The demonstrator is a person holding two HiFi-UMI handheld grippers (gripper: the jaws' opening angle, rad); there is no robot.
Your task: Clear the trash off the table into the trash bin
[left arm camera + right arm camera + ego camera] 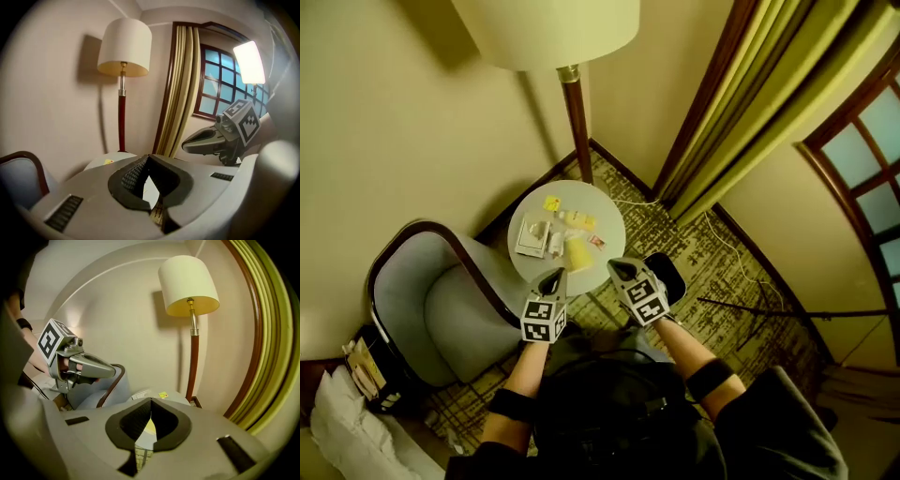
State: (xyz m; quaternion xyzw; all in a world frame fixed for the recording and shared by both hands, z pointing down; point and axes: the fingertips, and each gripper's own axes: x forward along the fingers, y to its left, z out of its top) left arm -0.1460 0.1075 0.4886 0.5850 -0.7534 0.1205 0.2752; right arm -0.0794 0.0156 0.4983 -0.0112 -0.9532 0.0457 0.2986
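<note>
Closest in, left gripper [554,277] and right gripper [620,269] held side by side in the air, fingers of each pressed together on nothing; just past them, round tabletop [607,223] with the trash [565,239] of yellow wrappers and white papers scattered on it, armchair [441,309] to its left; farthest, floor lamp [577,112].

A round table [609,217] stands just ahead of both pairs of jaws, a floor lamp [548,33] beyond it against the cream wall [412,112]. A grey armchair [441,314] sits left of them, green curtains [750,103] and a paned window [872,141] right, patterned carpet [722,281] beneath.
</note>
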